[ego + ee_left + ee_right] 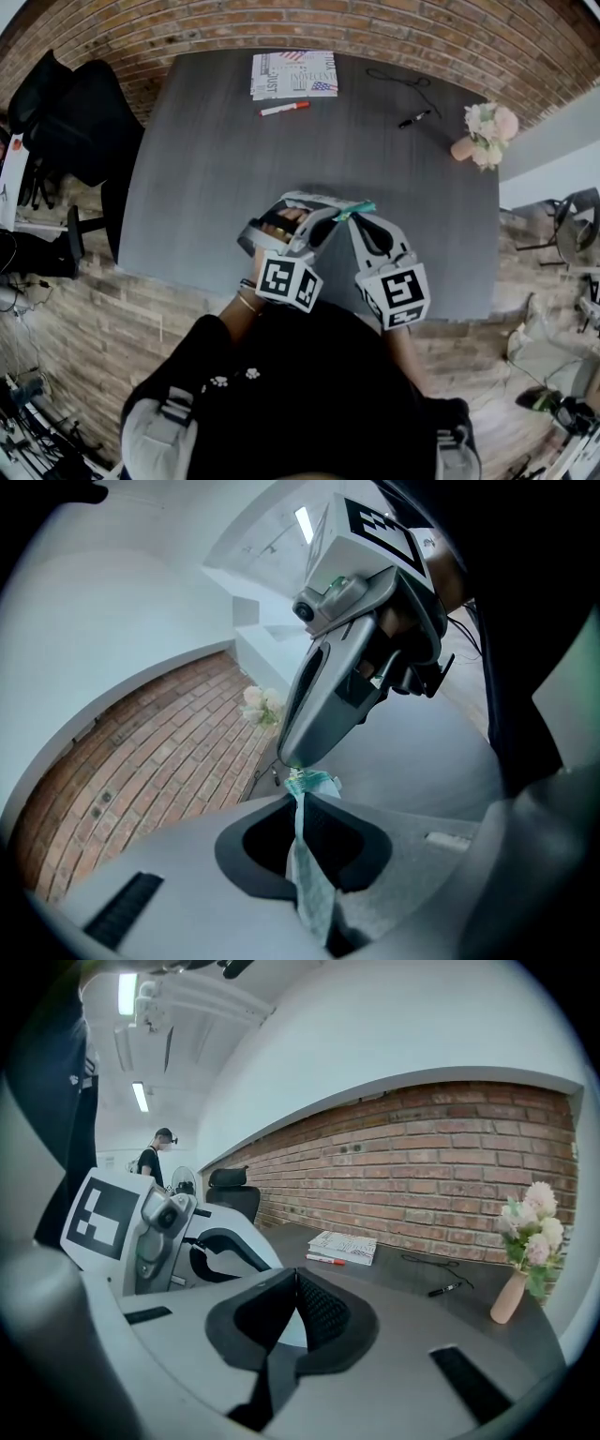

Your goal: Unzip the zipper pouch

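Thin teal fabric zipper pouch [309,883], pinched edge-on in my left gripper's [300,803] jaws; my right gripper [296,1277], jaws pressed together, tips at the pouch's far end; unzipping, I judge, not yet begun.

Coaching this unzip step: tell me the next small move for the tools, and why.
Probably draw the right tool slowly away along the top edge of the pouch while the left tool holds firm. The left tool is clamped on the teal pouch; the right tool is shut on its upper end, presumably at the zipper pull, though that can't be made out.
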### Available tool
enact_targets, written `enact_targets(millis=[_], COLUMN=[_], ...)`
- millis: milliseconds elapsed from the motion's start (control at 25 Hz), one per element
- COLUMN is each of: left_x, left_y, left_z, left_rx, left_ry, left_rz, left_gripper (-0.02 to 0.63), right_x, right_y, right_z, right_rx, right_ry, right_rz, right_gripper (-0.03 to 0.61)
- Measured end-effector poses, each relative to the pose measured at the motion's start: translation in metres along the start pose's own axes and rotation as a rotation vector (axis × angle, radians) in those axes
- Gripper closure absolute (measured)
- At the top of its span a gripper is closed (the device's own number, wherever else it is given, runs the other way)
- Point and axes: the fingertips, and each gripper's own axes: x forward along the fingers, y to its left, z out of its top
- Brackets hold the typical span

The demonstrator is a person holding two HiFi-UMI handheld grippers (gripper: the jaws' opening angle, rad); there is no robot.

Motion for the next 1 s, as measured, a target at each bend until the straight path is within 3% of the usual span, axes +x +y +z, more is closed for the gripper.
enact_targets(millis=[1000], left_x=[0.002], left_y=[-0.005], left_z=[0.014], left_rx=[-0.064], left_ry=[-0.055], left_rz=[-0.039], left_gripper=[0.604], right_x=[-0.011], right_y=[-0.028], right_z=[-0.008], right_rx=[-0.027], right_ry=[0.028], right_rz=[-0.083], right_gripper=[0.578])
